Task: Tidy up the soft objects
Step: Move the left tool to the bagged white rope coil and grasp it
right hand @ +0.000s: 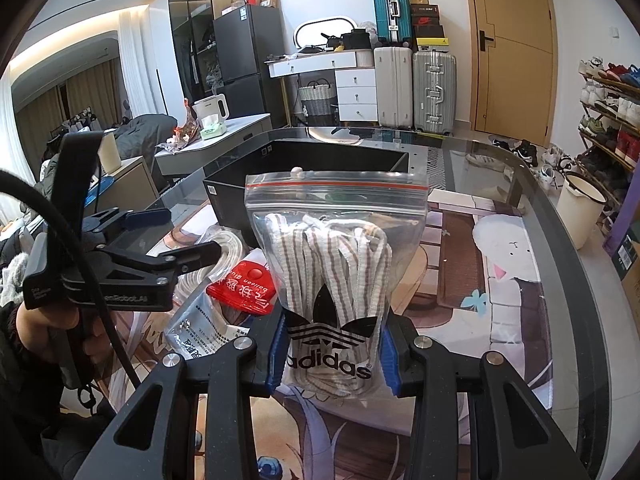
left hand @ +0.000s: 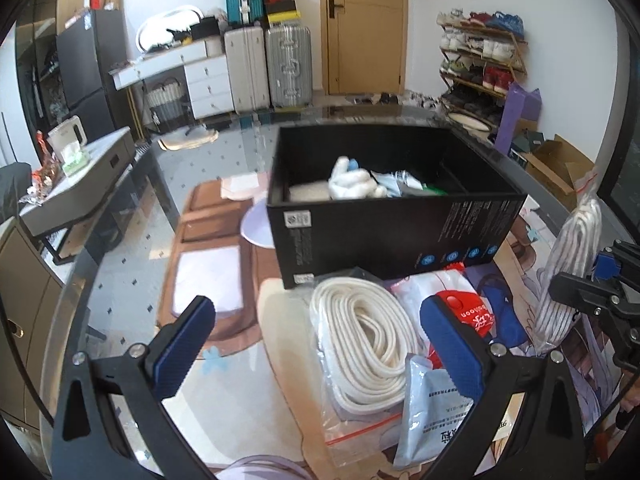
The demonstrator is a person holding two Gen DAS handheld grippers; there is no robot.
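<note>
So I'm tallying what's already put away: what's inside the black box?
In the black box: a white soft bundle with a blue bit, a pale blue packet and something green. Its near wall hides whatever lies lower.

Left tongs [left hand: 320, 344] open above bagged rope [left hand: 360, 344].

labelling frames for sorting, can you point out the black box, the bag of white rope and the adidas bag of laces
black box [left hand: 360, 236], left wrist view, its near outer wall
bag of white rope [left hand: 362, 344], left wrist view, middle of the coil
adidas bag of laces [right hand: 332, 264], right wrist view, the striped laces above the logo
</note>
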